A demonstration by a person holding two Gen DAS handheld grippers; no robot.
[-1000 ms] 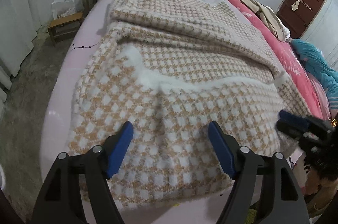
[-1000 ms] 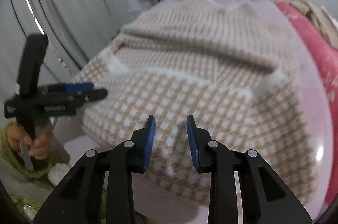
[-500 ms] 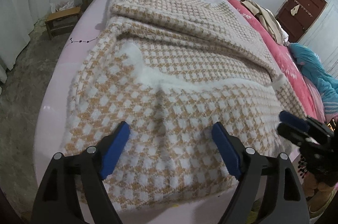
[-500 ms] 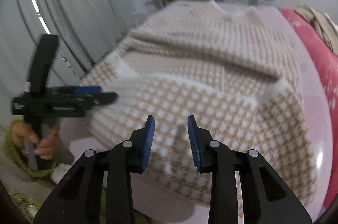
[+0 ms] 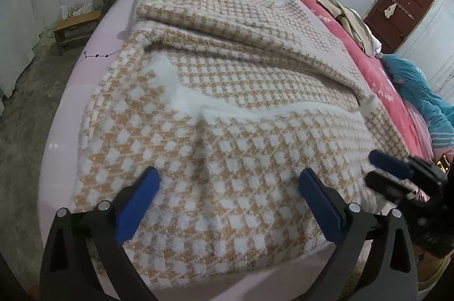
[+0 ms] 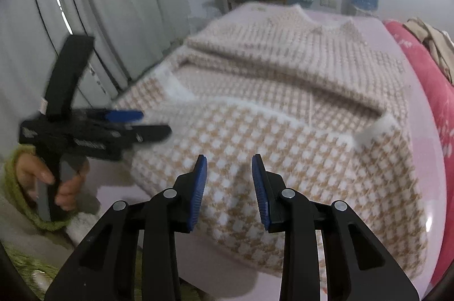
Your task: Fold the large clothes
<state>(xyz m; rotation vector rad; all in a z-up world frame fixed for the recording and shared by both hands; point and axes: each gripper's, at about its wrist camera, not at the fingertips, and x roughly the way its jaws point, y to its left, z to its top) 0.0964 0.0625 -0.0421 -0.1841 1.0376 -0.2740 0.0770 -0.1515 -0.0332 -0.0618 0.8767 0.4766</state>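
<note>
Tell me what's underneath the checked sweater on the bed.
The checked sweater lies on a pale pink bedsheet, which shows along its left and near edges. Its near part is folded back over itself, so the layers below and the sheet beneath the middle are covered.

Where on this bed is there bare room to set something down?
Bare pink sheet runs along the left edge beside the tan-and-white checked garment, and a strip lies past its collar. The right side is crowded: red quilt, piled beige clothes.

Even, dim indoor light with soft shadows. Fisheye bending and black vignette ring both views. The right-wrist view is softer; the hand-held black left tool (image 6: 93,127) smears with motion blur.
</note>
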